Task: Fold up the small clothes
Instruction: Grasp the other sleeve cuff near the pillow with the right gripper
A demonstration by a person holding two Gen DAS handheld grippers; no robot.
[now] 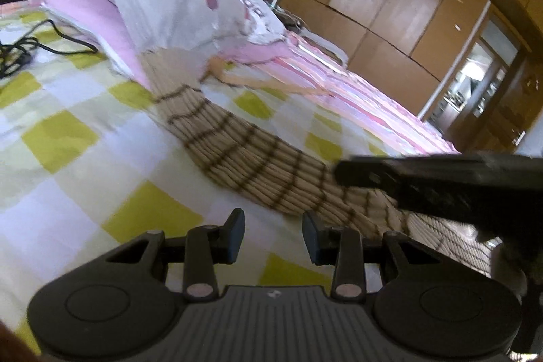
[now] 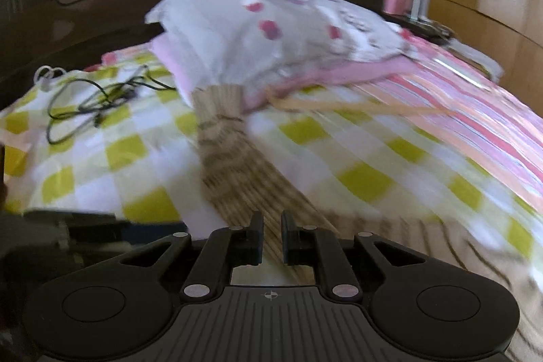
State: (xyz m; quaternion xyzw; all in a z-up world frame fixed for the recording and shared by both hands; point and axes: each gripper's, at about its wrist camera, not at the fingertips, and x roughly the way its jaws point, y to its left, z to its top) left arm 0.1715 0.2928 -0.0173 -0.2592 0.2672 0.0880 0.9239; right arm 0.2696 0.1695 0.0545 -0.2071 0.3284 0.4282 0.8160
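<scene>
Between the right gripper's narrowed fingers, the striped garment.

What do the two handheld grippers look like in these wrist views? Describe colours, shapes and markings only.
Both the left gripper and the right gripper are matte black. Each has a ribbed central plate with a small crosshair mark, a rounded housing with a circular disc on each side, linkage arms with silvery pivot pins, and two flat rectangular fingers. No cables or sleeves are visible on them.
</scene>
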